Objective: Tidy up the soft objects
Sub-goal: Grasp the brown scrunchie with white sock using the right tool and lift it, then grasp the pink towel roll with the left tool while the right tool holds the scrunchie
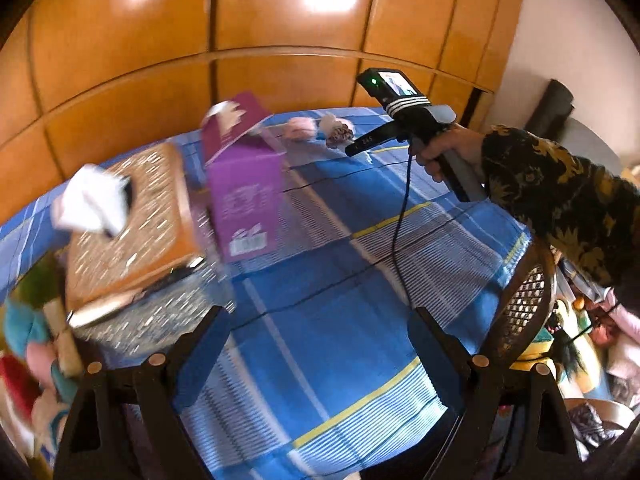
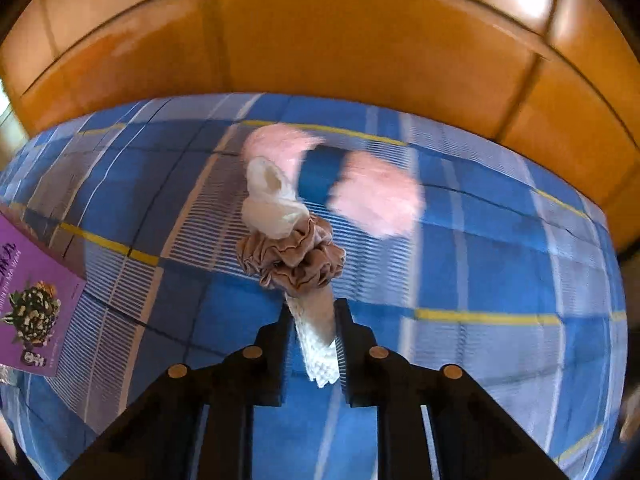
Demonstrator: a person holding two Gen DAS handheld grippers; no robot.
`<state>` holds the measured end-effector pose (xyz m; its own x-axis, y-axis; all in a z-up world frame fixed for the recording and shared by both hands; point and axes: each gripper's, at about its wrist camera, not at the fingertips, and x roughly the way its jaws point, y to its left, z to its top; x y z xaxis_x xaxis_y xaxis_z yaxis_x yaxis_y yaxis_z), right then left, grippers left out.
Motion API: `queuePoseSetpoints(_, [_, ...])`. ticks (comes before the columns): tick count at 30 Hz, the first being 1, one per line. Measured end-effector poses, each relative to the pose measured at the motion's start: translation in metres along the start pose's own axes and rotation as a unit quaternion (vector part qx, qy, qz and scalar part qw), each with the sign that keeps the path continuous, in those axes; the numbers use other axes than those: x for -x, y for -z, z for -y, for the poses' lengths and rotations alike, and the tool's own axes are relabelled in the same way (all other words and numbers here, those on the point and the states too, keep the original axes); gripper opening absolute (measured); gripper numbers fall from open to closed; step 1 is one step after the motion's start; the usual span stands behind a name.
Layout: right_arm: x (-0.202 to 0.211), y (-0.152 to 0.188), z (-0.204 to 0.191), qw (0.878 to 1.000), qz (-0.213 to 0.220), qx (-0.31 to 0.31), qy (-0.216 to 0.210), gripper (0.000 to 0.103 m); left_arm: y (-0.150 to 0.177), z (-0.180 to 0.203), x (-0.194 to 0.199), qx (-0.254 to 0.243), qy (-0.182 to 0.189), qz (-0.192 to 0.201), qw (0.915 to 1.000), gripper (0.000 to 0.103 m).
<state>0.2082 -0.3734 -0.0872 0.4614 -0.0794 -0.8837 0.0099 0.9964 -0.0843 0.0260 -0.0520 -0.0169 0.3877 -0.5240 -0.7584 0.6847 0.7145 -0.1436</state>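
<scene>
Early going, I judge: the right gripper [image 2: 316,344] is clamped on a white cloth [image 2: 320,344] amid scrunchies [image 2: 294,258] on the bedspread [image 2: 480,264], the left gripper [image 1: 320,344] gapes empty, and the purple box [image 1: 244,196] seems, through blur, mostly unfilled.

A white, honeycomb-textured knitted fabric piece [image 2: 318,344] is pinched between the right tongs' [image 2: 315,354] fingers, its free end trailing out ahead. On that end, just beyond the fingertips, sits a taupe ruffled satin scrunchie [image 2: 294,260], and touching its far side a cream ruffled scrunchie [image 2: 274,200]. Farther ahead lie two fluffy pink pom-pom pieces, one behind the cream one [image 2: 280,144], one to the right [image 2: 378,196], both blurred
</scene>
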Motion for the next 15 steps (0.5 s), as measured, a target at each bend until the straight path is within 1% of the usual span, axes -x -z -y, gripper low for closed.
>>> queuePoseSetpoints(2, [0.012,0.006,0.013,0.999,0.009,-0.034,0.016,0.017,-0.014,0.014,-0.006,-0.015,0.009,-0.001,0.9998,0.091])
queuePoseSetpoints(6, [0.033,0.02,0.052,0.99,0.034,-0.123,0.06,0.017,-0.045,0.04,-0.018,-0.046,0.009,0.003,0.9989,0.091])
queuePoseSetpoints(7, [0.036,0.021,0.061,0.987,0.04,-0.141,0.067,0.017,-0.055,0.047,-0.022,-0.054,0.003,0.007,0.9985,0.091])
queuePoseSetpoints(8, [0.043,0.025,0.073,0.981,0.049,-0.172,0.074,0.017,-0.066,0.054,-0.027,-0.058,0.0,0.007,0.9983,0.091])
queuePoseSetpoints(10, [0.053,0.03,0.091,0.971,0.069,-0.217,0.075,0.017,-0.086,0.06,-0.038,-0.054,0.004,0.004,0.9985,0.091])
queuePoseSetpoints(11, [0.058,0.032,0.098,0.968,0.076,-0.228,0.078,0.017,-0.097,0.062,-0.044,-0.048,0.006,0.003,0.9989,0.091])
queuePoseSetpoints(12, [0.063,0.035,0.104,0.962,0.084,-0.244,0.085,0.017,-0.112,0.062,-0.054,-0.027,0.006,-0.003,0.9996,0.091])
queuePoseSetpoints(13, [0.066,0.038,0.11,0.958,0.088,-0.26,0.083,0.017,-0.121,0.06,-0.06,-0.011,0.01,-0.006,0.9999,0.091])
queuePoseSetpoints(15, [0.068,0.04,0.118,0.954,0.091,-0.275,0.075,0.017,-0.147,0.05,-0.081,0.053,0.029,-0.019,0.998,0.09])
